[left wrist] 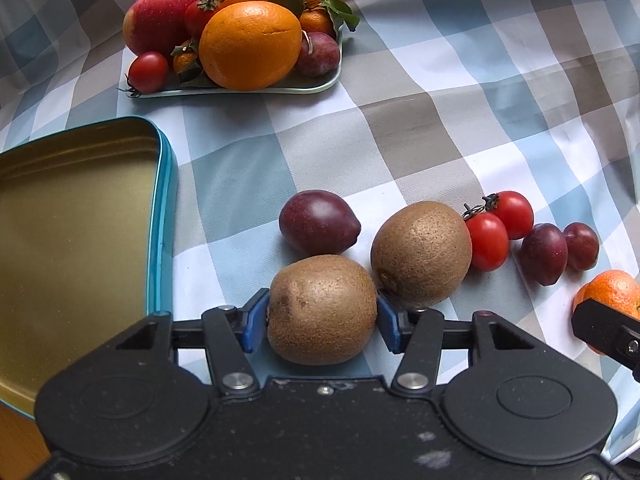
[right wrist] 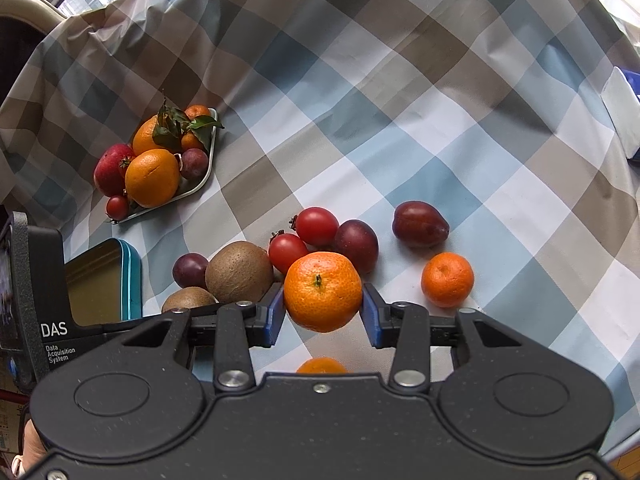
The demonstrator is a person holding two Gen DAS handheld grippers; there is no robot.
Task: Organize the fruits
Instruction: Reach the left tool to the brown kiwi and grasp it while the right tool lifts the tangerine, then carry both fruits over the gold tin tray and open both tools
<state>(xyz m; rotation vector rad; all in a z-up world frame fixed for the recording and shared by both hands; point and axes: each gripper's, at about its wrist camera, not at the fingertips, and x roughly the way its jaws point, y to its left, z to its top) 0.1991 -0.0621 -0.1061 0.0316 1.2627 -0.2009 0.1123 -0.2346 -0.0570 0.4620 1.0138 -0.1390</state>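
1. Gripping fruit is the step in hand: the left gripper (left wrist: pixel 322 312) clamps a fuzzy brown kiwi (left wrist: pixel 322 309) on the checked tablecloth (left wrist: pixel 400 128)
2. Right gripper (right wrist: pixel 322 306) pinches a dimpled mandarin (right wrist: pixel 322 291), apparently lifted
3. Next, likely: carry the kiwi to the gold-lined tin (left wrist: pixel 80 216) at nine o'clock, squeezing gently
4. Glossy plums, cherry tomatoes wait at three o'clock

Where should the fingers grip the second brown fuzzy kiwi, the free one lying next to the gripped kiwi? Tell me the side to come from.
Grip the free brown fuzzy kiwi across its narrow middle, coming from above. It lies on its side on the checked tablecloth, long axis slanted. The gripped kiwi and red cherry tomato crowd its ends, so probably place the fingers on its open flanks.
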